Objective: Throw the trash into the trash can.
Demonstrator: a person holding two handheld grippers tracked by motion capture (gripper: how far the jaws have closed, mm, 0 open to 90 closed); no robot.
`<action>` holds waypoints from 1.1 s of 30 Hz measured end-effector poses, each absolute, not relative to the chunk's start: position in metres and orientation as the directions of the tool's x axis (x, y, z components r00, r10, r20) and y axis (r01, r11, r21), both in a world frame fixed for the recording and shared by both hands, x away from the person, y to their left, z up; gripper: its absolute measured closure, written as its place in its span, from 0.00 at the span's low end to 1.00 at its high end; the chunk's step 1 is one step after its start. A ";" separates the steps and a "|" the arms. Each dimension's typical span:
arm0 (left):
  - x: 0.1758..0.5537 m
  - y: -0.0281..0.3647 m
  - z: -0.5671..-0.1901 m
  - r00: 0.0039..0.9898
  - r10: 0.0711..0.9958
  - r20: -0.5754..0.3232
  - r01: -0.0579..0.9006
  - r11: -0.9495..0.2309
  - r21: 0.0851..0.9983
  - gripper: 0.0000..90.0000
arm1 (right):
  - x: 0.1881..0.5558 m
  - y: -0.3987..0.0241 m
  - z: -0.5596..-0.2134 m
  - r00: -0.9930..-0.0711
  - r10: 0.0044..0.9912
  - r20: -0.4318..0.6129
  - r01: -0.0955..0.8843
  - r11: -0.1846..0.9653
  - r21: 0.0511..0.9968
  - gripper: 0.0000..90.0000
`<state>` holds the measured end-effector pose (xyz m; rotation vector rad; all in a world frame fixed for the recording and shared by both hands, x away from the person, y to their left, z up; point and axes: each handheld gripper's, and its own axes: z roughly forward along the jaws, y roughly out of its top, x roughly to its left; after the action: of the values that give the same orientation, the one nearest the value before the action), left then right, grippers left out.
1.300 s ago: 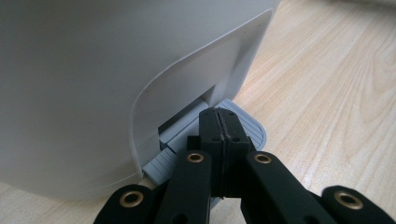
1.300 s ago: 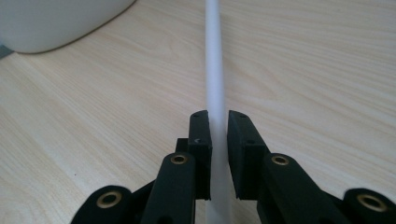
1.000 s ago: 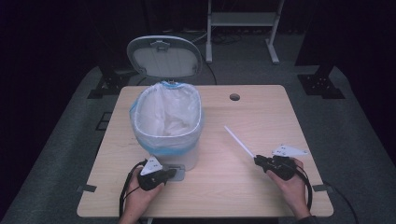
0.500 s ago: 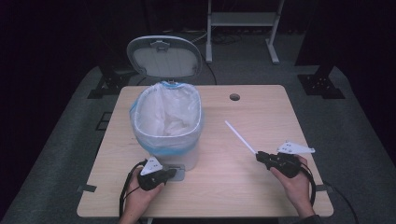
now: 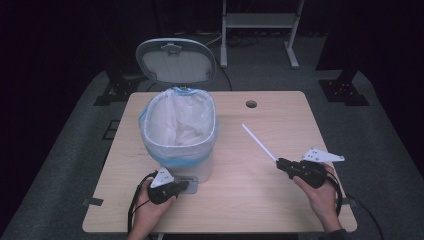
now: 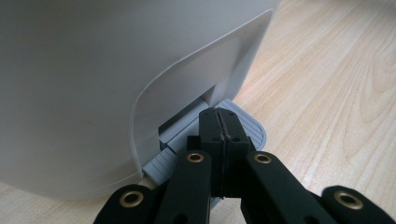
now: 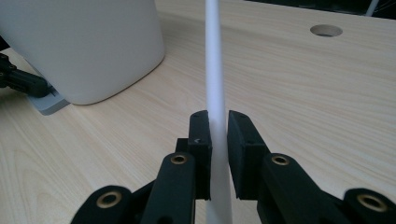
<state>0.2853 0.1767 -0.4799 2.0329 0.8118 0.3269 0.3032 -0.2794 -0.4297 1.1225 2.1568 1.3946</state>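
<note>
a person's right claw (image 5: 281, 163) clamps a thin white straw (image 5: 258, 142) near its lower end, both jaws pressed against its sides in the right gripper view (image 7: 218, 140). seen from the high view, the straw's long axis runs on a diagonal, its free tip pointing away from the person and toward the left, over the middle of the light wooden tabletop (image 5: 280, 200), to the right of a white pedal bin (image 5: 179, 145). the bin stands at the left half of the tabletop, lined with a white bag edged in blue, its grey lid (image 5: 175, 61) swung up and open behind it. the left claw (image 5: 186, 186) sits at the foot of the bin, jaws closed flat together with nothing between them, tips resting on the grey ribbed pedal (image 6: 243, 122) in the left gripper view. a round cable hole (image 5: 251, 104) marks the far side of the tabletop.
</note>
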 end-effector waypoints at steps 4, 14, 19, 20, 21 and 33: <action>0.285 0.177 -0.480 0.750 0.657 -0.076 0.420 -0.384 0.822 1.00 | 0.303 -0.280 -0.426 -0.637 0.760 0.128 0.425 0.208 0.881 0.88; 0.285 0.177 -0.480 0.750 0.656 -0.077 0.421 -0.384 0.822 1.00 | 0.302 -0.281 -0.407 -0.666 0.735 0.124 0.384 0.195 0.903 0.88; 0.285 0.177 -0.480 0.750 0.656 -0.077 0.420 -0.385 0.822 1.00 | 0.302 -0.284 -0.398 -0.674 0.728 0.124 0.366 0.182 0.913 0.88; 0.286 0.177 -0.480 0.750 0.657 -0.077 0.421 -0.385 0.822 1.00 | 0.302 -0.284 -0.397 -0.674 0.728 0.124 0.364 0.182 0.914 0.88; 0.286 0.177 -0.480 0.750 0.656 -0.077 0.421 -0.385 0.822 1.00 | 0.302 -0.284 -0.395 -0.676 0.726 0.125 0.360 0.177 0.916 0.88; 0.285 0.177 -0.480 0.748 0.659 -0.079 0.423 -0.382 0.822 1.00 | 0.304 -0.285 -0.374 -0.701 0.702 0.124 0.316 0.150 0.937 0.88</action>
<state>0.2854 0.1768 -0.4799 2.0314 0.8156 0.3253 0.3041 -0.2853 -0.3739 0.9777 2.0923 1.5681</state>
